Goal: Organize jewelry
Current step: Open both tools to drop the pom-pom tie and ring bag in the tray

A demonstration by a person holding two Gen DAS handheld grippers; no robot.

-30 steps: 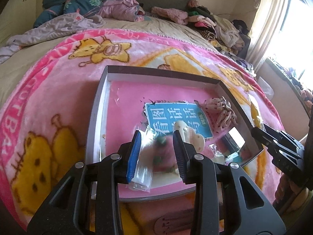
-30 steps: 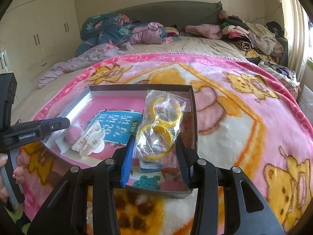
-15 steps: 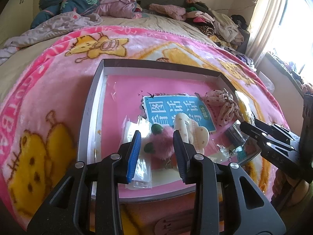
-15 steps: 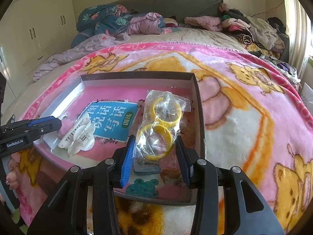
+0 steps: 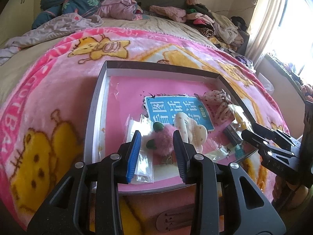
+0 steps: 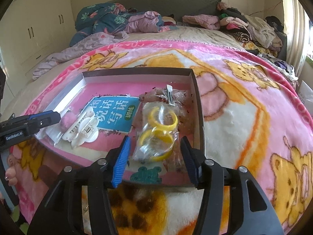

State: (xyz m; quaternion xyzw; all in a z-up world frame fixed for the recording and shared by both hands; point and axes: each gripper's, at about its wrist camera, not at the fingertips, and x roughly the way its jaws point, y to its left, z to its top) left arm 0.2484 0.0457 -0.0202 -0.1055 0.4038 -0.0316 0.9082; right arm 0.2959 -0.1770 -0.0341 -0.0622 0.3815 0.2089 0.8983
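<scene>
Near the box's (image 6: 197,105) right wall, the right gripper (image 6: 154,156) is opening around the bagged yellow bangles (image 6: 159,131), apparently releasing them inside. Further left, the left gripper (image 5: 156,148) brackets a pink pompom (image 5: 163,142); grip unclear.

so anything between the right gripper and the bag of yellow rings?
Nothing visible. The bag of yellow rings lies in the tray, directly between the right gripper fingers; its jaws are opening, neither pad pressing it.
</scene>
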